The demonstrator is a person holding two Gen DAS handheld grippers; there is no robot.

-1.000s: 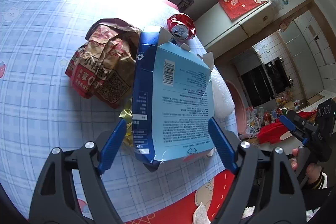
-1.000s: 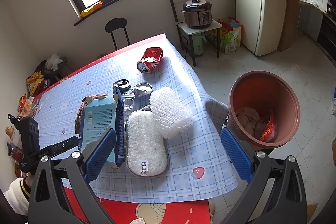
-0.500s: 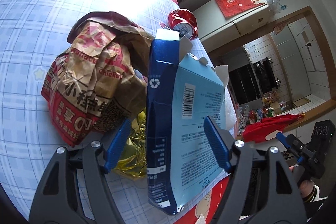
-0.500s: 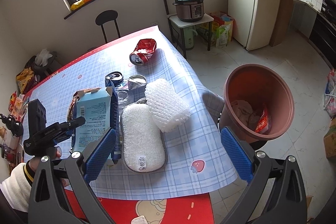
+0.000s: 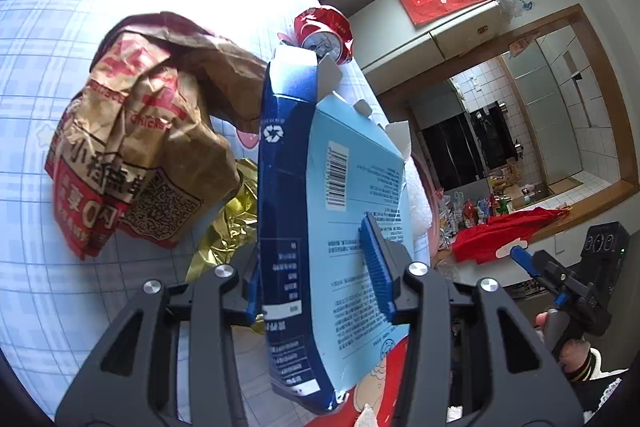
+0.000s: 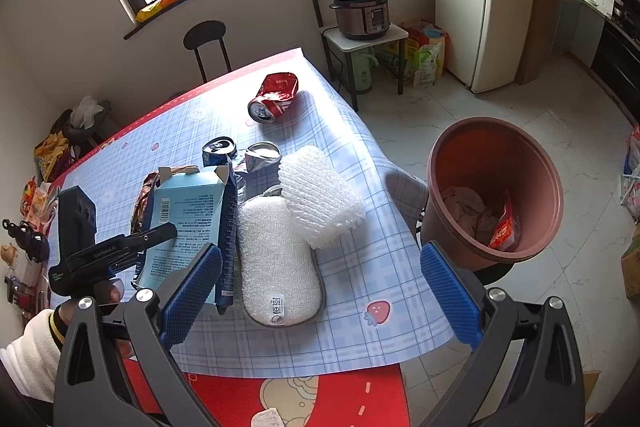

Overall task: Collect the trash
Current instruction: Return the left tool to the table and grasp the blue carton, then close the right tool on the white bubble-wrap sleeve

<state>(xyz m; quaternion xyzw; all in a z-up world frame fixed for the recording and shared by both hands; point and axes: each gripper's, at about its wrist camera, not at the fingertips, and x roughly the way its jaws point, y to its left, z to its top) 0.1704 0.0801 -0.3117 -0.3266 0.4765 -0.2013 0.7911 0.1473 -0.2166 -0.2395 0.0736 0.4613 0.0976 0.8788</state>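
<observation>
Jaws now against blue box (image 5: 344, 211)

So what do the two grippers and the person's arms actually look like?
Both grippers, left and right, have black skeletal frames with triangular cutouts, silver bolts and ribbed blue finger pads. The left one's black handle block carries faint white lettering. Both hands emerge from fuzzy white sleeves with dark, yellow-striped cuffs.

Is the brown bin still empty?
No, the brown bin already holds crumpled paper and a red wrapper at its bottom.
</observation>
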